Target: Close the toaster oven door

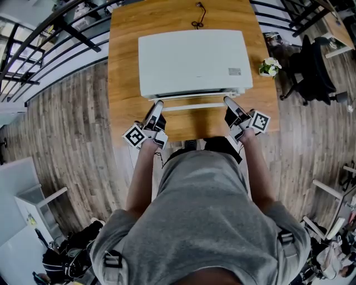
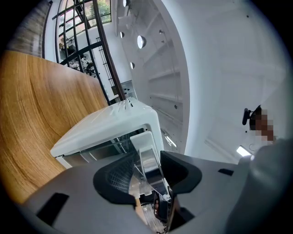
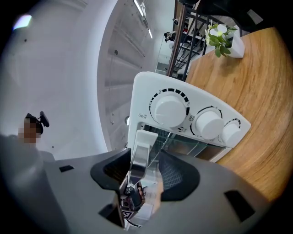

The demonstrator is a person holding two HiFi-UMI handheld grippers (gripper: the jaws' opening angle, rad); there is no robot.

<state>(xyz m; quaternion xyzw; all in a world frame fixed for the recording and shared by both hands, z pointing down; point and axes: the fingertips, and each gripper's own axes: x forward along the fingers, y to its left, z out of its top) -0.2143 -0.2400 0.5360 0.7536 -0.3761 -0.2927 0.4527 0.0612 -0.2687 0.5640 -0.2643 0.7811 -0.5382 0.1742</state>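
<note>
A white toaster oven (image 1: 192, 61) stands on the wooden table (image 1: 123, 67), its front toward me. Its glass door hangs slightly ajar, with the white handle bar (image 1: 194, 106) across the front. My left gripper (image 1: 157, 107) is at the bar's left end and my right gripper (image 1: 228, 103) at its right end. In the left gripper view the handle (image 2: 147, 148) runs between the spread jaws of the left gripper (image 2: 149, 160). In the right gripper view the handle (image 3: 141, 151) lies inside the right gripper (image 3: 144, 167) with a gap beside it. Three white knobs (image 3: 170, 109) show above it.
A small pot of white flowers (image 1: 270, 67) sits at the table's right edge, also in the right gripper view (image 3: 219, 34). The oven's black cord (image 1: 197, 16) trails behind it. A black office chair (image 1: 311, 67) stands to the right, and black railings (image 1: 61, 33) run behind at left.
</note>
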